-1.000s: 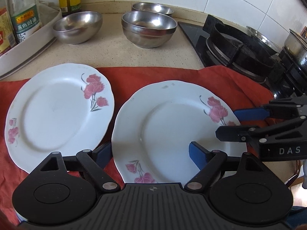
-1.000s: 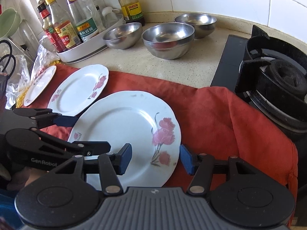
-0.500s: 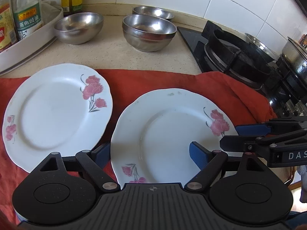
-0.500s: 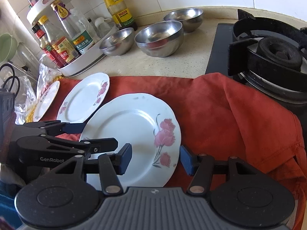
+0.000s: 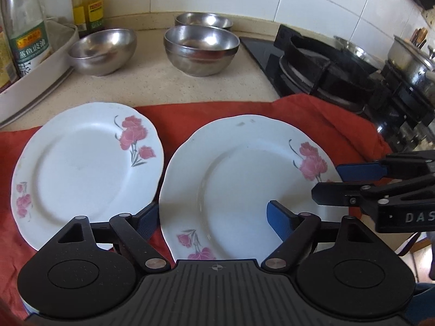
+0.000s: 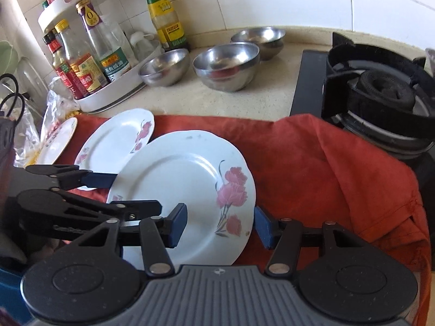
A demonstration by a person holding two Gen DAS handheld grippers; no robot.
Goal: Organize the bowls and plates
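White plates with pink flowers lie on a red cloth point(image 5: 217, 114). The nearest plate point(image 5: 239, 184) also shows in the right wrist view point(image 6: 176, 184). A second plate point(image 5: 84, 168) lies to its left, and a third plate point(image 6: 58, 141) at the far left. Three steel bowls stand behind: a left bowl point(image 5: 102, 50), a middle bowl point(image 5: 201, 49) and a back bowl point(image 5: 204, 20). My left gripper point(image 5: 209, 224) is open, straddling the nearest plate's left rim. My right gripper point(image 6: 220, 224) is open, straddling its right rim.
A gas stove point(image 5: 339, 68) with a black burner stands at the right, with a steel pot point(image 5: 410, 57) behind it. A white rack with sauce bottles point(image 6: 89, 62) stands at the left. A plastic bag point(image 6: 30, 130) lies by the third plate.
Both grippers have shifted a little over the nearest plate and stay open. The plates have not moved.
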